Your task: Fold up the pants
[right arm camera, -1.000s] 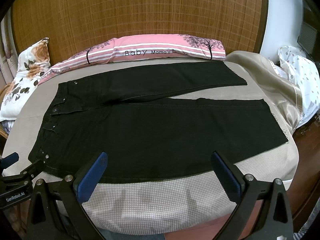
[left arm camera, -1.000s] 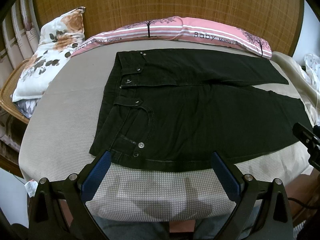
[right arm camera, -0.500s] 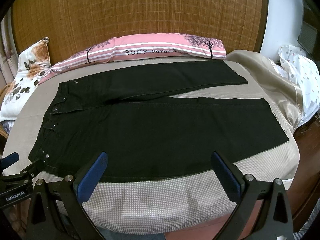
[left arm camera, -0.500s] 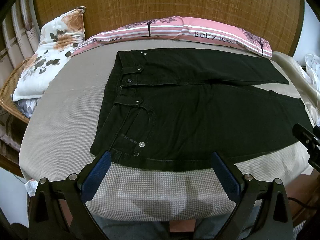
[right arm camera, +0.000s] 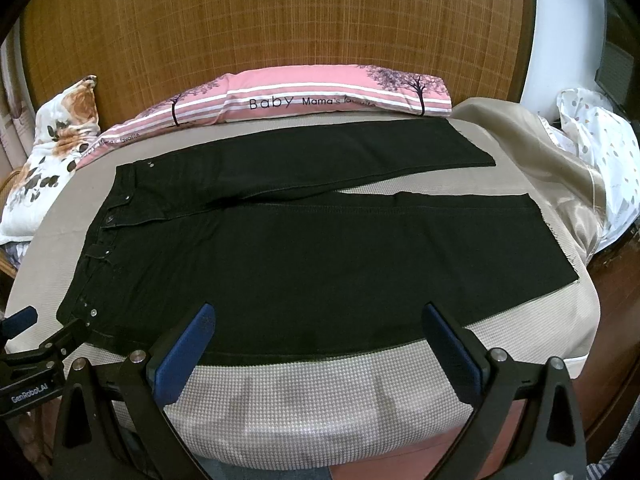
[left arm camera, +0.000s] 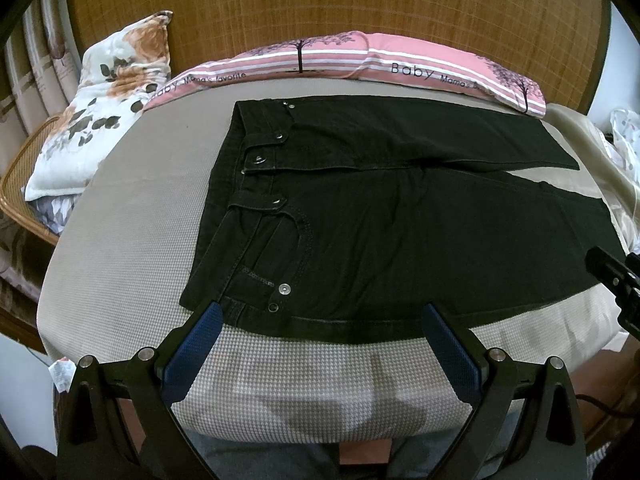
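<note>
So I've got the black pants (left arm camera: 400,216) laid flat on the bed (left arm camera: 132,216), waistband to my left, legs running right and splayed apart in a V. Nothing folded yet. My left gripper (left arm camera: 320,344) is wide open and empty, hovering at the near edge by the waistband corner; my right gripper (right arm camera: 316,344) is open too, empty, over the near leg's long edge.

What worries me: it's heavy denim, so if I only pinch the top layer, the bottom one stays behind and the fold goes crooked. Also the legs aren't lined up, so folding one over the other could land skewed.

The bed cover is a grippy-looking houndstooth weave, so dragging might bunch the fabric. A pink pillow (right arm camera: 304,100) and a floral cushion (left arm camera: 100,120) sit against the woven headboard (right arm camera: 280,20), with loose bedding (right arm camera: 560,160) heaped near the leg ends.
</note>
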`<state>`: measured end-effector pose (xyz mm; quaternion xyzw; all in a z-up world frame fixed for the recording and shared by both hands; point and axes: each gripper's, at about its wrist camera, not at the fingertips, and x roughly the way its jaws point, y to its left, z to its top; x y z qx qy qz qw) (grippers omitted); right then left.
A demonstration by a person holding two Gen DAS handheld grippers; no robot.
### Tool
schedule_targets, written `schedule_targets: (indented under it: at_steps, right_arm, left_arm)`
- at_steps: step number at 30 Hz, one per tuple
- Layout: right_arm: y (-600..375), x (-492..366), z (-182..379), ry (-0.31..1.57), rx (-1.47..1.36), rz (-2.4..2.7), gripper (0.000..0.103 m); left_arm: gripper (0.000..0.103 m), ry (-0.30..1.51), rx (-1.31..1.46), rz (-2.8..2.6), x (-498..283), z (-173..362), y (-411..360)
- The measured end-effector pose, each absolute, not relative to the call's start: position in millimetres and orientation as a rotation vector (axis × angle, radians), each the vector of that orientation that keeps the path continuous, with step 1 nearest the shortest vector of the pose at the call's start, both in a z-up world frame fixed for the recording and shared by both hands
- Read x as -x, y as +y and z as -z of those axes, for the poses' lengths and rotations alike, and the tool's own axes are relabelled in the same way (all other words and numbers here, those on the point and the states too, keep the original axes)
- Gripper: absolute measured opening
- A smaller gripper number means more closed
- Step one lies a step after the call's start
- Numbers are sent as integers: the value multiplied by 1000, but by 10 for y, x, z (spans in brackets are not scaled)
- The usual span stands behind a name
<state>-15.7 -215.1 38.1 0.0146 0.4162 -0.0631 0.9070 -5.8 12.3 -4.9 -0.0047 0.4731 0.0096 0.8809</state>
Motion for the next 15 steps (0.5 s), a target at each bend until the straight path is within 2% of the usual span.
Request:
schedule_targets:
  at_steps: [15]
  right_arm:
    - [-2228,74,-361,862,-63,110,102]
  left_arm:
    - [99,984,50,18,-47,82,204]
